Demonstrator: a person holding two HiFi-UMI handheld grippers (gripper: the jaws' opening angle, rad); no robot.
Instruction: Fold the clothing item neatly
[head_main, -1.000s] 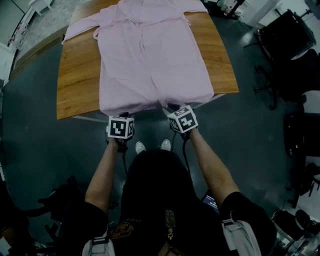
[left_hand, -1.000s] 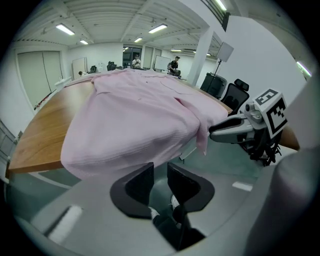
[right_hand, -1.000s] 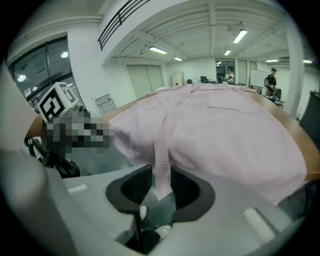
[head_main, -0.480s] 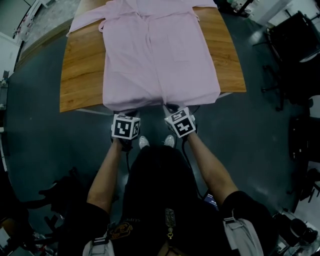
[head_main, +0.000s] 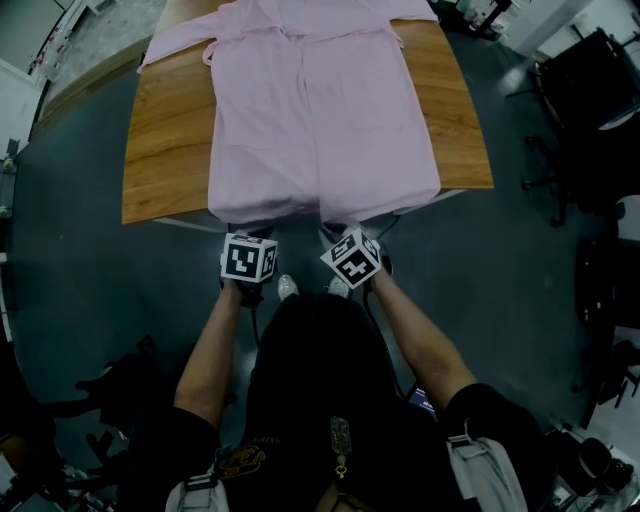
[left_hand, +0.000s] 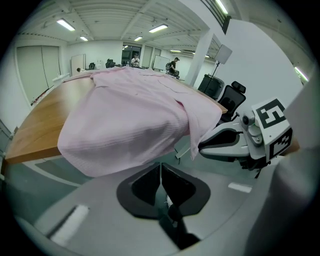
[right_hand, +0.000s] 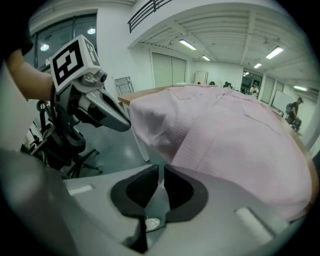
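While flat on wooden table (head_main: 165, 150), plain pink garment (head_main: 320, 110), hem over edge.

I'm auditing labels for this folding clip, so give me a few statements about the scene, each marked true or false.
1. The pink garment lies spread on the wooden table. True.
2. Its near hem hangs over the table's edge. True.
3. Both grippers are at the collar end. False: the left gripper and right gripper are at the near hem. Both have just been closing, with hem cloth at their tips, and the right has since eased apart slightly.
4. The garment is folded in half. False: it lies full length, sleeves out.
5. Dark chairs stand to the table's right. True.
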